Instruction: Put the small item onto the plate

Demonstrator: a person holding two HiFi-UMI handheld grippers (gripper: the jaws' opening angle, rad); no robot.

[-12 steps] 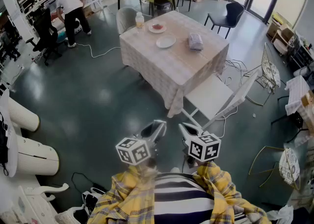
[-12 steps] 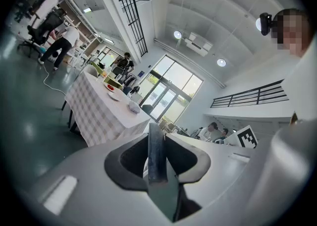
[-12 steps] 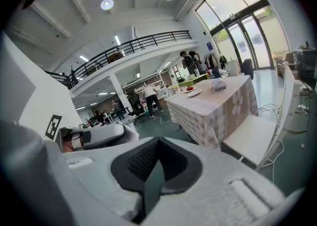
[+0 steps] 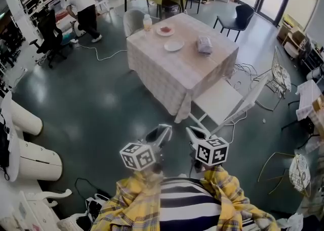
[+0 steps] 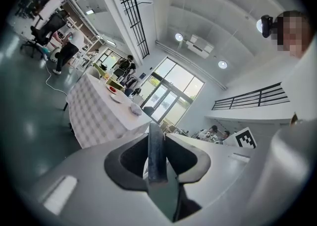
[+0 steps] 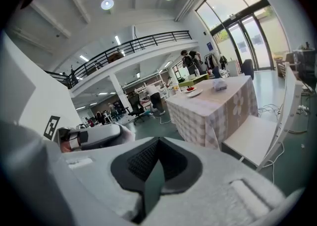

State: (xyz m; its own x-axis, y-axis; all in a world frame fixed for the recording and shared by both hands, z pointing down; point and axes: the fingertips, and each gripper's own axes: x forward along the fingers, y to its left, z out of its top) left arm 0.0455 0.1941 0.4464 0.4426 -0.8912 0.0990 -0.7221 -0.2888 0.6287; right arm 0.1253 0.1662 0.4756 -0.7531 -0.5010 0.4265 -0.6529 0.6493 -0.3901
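While the desk [image 4: 192, 73] sits far off, upper centre, barely shifted since a moment ago | left gripper [image 4: 163, 129], right gripper [image 4: 191, 132]: jaws together, empty | plate [image 4: 173, 46] on desk; small item indistinct | approach pending

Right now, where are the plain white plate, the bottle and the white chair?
plain white plate [image 4: 174, 46], head view, its middle.
bottle [image 4: 147, 23], head view, its body.
white chair [image 4: 218, 101], head view, its seat.
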